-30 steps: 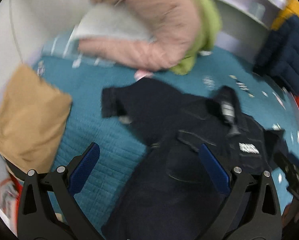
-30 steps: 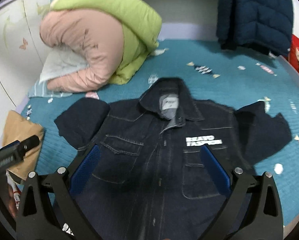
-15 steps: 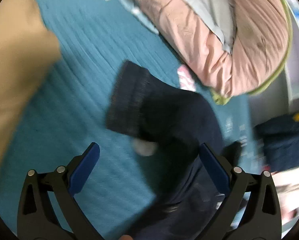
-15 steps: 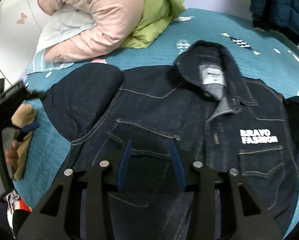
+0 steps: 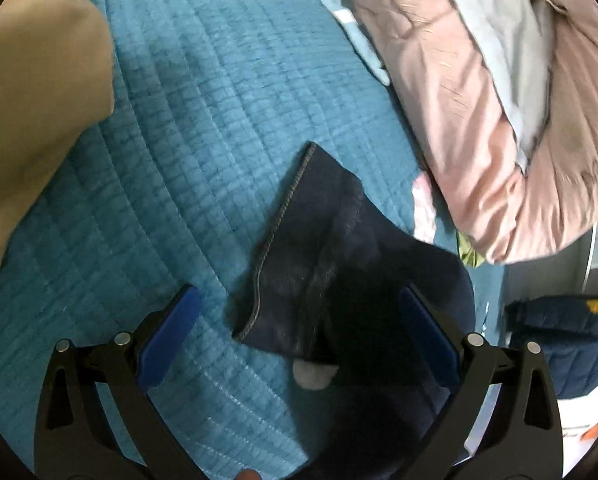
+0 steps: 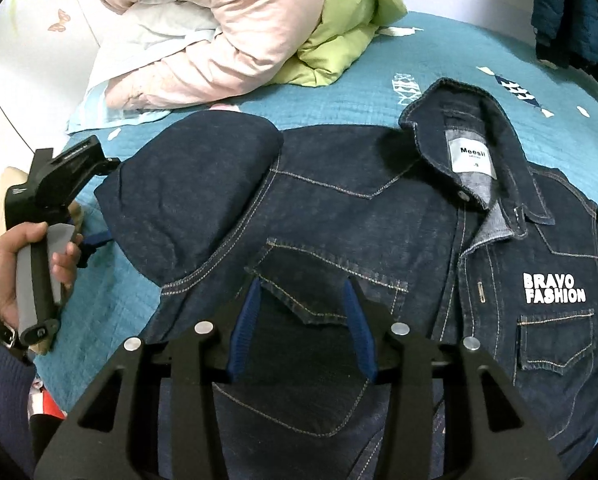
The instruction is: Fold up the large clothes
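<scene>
A dark denim jacket (image 6: pixel 339 216) lies face up and spread on the teal quilt (image 6: pixel 339 100), collar away from me. My right gripper (image 6: pixel 305 308) hovers low over its chest pocket flap (image 6: pixel 299 280), jaws partly closed with a gap, holding nothing. My left gripper (image 5: pixel 299 316) is wide open just above the jacket's folded sleeve cuff (image 5: pixel 295 248). The left gripper also shows in the right wrist view (image 6: pixel 47 216), held in a hand at the sleeve's end.
A pink padded coat (image 6: pixel 203 40) and a green one (image 6: pixel 347 32) are piled at the back left, over a pale pillow (image 6: pixel 139 52). A tan folded garment (image 5: pixel 35 92) lies left. A navy jacket (image 6: pixel 571 12) hangs back right.
My right gripper moved down toward the chest pocket and narrowed from wide open. My left gripper swung to the sleeve and closed in on its cuff, staying open.
</scene>
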`<state>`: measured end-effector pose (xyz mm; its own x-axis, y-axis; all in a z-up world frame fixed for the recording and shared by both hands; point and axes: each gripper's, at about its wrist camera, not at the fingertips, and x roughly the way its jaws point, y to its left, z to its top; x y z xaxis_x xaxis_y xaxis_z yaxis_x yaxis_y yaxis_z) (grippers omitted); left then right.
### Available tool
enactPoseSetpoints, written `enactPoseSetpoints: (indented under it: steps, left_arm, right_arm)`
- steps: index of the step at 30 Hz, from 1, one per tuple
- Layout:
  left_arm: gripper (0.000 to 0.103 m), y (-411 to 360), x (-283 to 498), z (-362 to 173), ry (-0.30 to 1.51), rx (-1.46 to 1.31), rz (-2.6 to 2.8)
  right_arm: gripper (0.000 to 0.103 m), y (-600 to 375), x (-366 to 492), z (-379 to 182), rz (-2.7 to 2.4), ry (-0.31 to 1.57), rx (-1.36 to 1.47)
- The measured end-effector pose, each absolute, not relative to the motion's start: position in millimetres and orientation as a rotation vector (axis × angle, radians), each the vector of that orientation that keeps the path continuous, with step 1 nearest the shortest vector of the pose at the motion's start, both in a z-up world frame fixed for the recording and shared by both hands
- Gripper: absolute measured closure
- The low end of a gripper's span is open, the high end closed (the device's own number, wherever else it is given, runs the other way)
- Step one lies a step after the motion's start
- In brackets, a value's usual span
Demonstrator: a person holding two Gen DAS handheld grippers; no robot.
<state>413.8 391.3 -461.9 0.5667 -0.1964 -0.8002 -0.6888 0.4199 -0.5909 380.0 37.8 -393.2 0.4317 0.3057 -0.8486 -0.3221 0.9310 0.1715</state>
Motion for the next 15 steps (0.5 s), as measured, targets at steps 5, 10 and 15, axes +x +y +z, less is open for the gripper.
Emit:
enactPoseSetpoints:
  steps: [5,10,15]
  left_arm:
    - [0.037,379,431,-462,1.004,-1.054,0.276]
    - [0.079,376,432,-470,1.031,-0.961,0.275]
    - [0.096,378,418,-438,0.951,-0.870,0.233]
  right_arm:
    - [0.060,39,383,-395,0.398,1.063,0.006]
    - [0.060,41,381,-397,0.414,1.075,0.016]
    - [0.060,41,387,-400,0.406,1.085,0.065]
